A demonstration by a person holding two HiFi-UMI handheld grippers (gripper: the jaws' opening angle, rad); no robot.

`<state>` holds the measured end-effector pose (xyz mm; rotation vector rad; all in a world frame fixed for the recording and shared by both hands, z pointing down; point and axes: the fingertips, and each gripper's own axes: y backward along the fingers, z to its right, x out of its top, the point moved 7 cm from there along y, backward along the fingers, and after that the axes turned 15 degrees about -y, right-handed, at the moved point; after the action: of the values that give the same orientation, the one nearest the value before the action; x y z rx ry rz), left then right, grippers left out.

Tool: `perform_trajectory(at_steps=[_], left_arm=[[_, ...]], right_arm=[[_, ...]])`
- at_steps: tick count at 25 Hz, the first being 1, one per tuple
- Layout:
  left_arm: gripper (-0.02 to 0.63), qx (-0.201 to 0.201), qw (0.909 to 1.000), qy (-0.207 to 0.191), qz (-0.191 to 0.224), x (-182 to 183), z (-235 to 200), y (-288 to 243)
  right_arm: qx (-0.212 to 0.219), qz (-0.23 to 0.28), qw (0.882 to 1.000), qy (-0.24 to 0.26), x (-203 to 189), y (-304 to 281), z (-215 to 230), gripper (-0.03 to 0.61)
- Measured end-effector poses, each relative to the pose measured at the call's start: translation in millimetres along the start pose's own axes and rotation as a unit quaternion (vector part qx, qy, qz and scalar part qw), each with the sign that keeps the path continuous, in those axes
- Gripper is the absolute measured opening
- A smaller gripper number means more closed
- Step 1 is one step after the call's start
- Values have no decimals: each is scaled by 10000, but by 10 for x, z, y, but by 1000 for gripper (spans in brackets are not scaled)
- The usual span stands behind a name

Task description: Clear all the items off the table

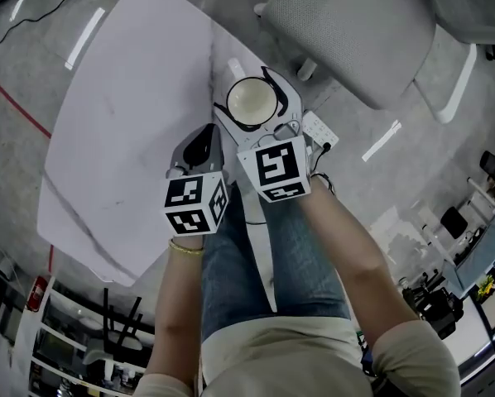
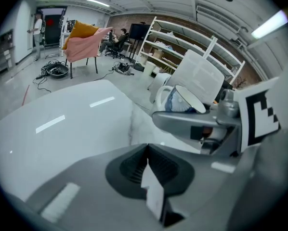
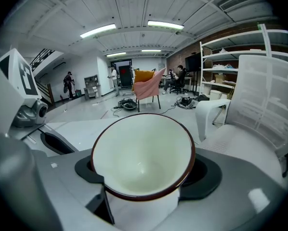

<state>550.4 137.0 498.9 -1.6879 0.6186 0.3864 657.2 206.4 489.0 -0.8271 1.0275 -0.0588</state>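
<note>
A white cup (image 1: 249,98) with a dark red rim sits between the jaws of my right gripper (image 1: 256,107), just off the white table's (image 1: 123,122) near right edge. In the right gripper view the cup (image 3: 141,153) fills the middle, its mouth facing the camera, with the right gripper (image 3: 144,177) shut on its body. My left gripper (image 1: 199,143) hangs beside it over the table edge, shut with nothing in it. From the left gripper view, the left gripper (image 2: 148,165) has its jaws together, and the cup (image 2: 180,100) shows a blue pattern on its side.
A grey chair (image 1: 347,31) stands beyond the table and a white power strip (image 1: 320,129) lies on the floor by it. White shelves (image 2: 182,47) and a chair draped in pink and orange cloth (image 2: 84,42) stand far off. The person's legs are below the grippers.
</note>
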Motion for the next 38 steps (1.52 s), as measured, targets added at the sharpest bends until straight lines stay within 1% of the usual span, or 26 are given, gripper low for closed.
perform_trajectory(at_steps=[8, 17, 25, 32, 38], left_arm=[[9, -184, 9994, -256, -105, 314, 346, -377], [9, -302, 9984, -464, -80, 661, 788, -759], [9, -339, 9981, -517, -76, 893, 1050, -948], [9, -342, 9983, -466, -87, 1048, 1222, -1131], [9, -299, 9986, -411, -140, 1095, 1290, -1316]], right_arm=[[-332, 121, 9993, -114, 150, 109, 680, 414], [-720, 226, 9967, -305, 214, 292, 1474, 414], [-1044, 349, 9933, -358, 359, 352, 2080, 414], [-1123, 405, 9925, -263, 470, 251, 2525, 414], [-1186, 347, 9919, -275, 467, 94, 2867, 414]])
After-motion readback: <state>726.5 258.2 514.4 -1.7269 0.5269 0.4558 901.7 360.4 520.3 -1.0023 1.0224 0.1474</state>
